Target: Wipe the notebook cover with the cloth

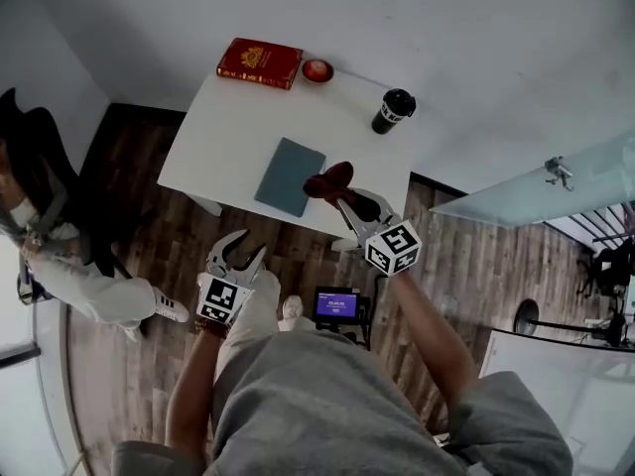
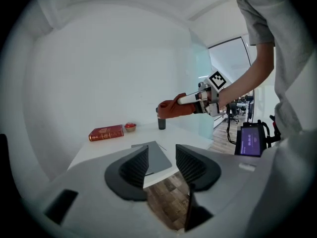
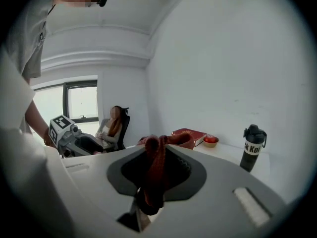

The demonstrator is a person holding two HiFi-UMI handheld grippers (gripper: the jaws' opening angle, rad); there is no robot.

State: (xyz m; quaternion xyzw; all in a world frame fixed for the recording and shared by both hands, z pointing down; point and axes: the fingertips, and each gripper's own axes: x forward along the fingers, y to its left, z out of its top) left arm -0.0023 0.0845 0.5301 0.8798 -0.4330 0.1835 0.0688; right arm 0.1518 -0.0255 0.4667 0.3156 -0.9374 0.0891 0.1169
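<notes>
While standing at the near edge of a white table (image 1: 228,137), faces a grey notebook (image 1: 289,176) lying flat near that edge, with red book (image 1: 260,62), bottle (image 1: 394,110) and bowl (image 1: 317,70) along the far edge. Holds right gripper (image 1: 342,194) raised by the notebook's right edge, clamped on red cloth (image 1: 329,180). Holds left gripper (image 1: 243,249) nearer, off the table, jaws apart, empty.

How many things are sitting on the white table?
4: red book far left, red bowl beside it, black bottle far right, grey notebook near the front. None looks hidden.
</notes>
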